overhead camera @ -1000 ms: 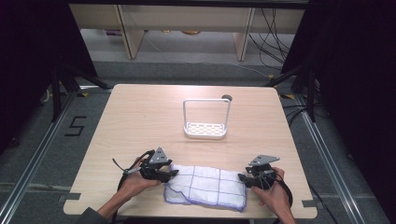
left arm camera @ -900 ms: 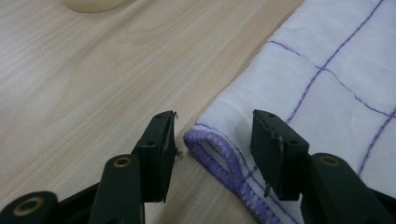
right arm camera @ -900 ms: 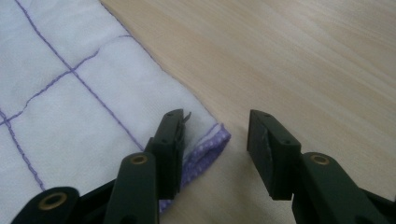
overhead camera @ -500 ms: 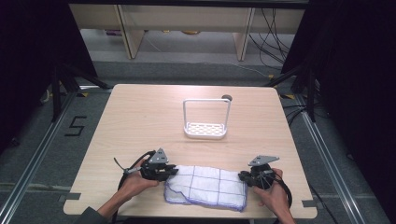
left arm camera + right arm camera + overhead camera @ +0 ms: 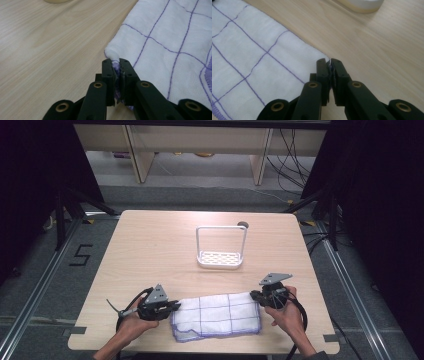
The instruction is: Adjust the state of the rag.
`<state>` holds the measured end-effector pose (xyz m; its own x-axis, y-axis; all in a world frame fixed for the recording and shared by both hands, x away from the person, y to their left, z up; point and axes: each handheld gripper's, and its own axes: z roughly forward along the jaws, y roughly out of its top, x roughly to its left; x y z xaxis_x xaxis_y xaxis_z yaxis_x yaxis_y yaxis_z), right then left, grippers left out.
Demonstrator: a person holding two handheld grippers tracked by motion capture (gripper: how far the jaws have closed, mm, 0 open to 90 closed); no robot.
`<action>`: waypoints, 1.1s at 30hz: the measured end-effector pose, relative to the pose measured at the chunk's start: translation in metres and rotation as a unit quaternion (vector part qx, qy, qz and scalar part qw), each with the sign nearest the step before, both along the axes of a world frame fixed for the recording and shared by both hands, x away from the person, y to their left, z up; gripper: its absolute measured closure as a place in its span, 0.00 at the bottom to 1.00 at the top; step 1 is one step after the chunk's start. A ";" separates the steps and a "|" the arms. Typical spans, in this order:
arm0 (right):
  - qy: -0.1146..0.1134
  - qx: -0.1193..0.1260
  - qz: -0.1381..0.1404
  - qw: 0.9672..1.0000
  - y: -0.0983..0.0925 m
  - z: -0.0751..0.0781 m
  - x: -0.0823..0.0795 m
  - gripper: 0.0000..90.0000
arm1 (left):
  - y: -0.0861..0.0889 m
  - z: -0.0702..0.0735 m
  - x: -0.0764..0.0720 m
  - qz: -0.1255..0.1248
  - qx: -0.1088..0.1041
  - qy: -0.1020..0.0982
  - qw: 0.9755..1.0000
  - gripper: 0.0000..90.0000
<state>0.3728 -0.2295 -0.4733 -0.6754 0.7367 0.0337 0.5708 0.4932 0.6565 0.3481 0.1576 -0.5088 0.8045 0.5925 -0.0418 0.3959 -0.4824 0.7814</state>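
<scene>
White checked cloth point(image 5: 217, 316) lies flat on the table point(image 5: 150, 250), nearer the person than the white rack point(image 5: 221, 246), long axis running left-right. Left gripper point(image 5: 172, 307) and right gripper point(image 5: 254, 296) have just closed, each pinching a cloth corner; gripper views show fabric bunched between the pads. Nothing blocks the cloth.

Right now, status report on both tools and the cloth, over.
Left tool and right tool shut on cloth corners. Cloth folded, flat on table. Rack well clear.
</scene>
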 end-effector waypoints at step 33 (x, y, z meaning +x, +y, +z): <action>-0.033 -0.055 0.078 0.995 0.089 0.012 0.094 0.95 | -0.014 -0.004 -0.068 -0.019 -0.029 0.026 0.999 0.91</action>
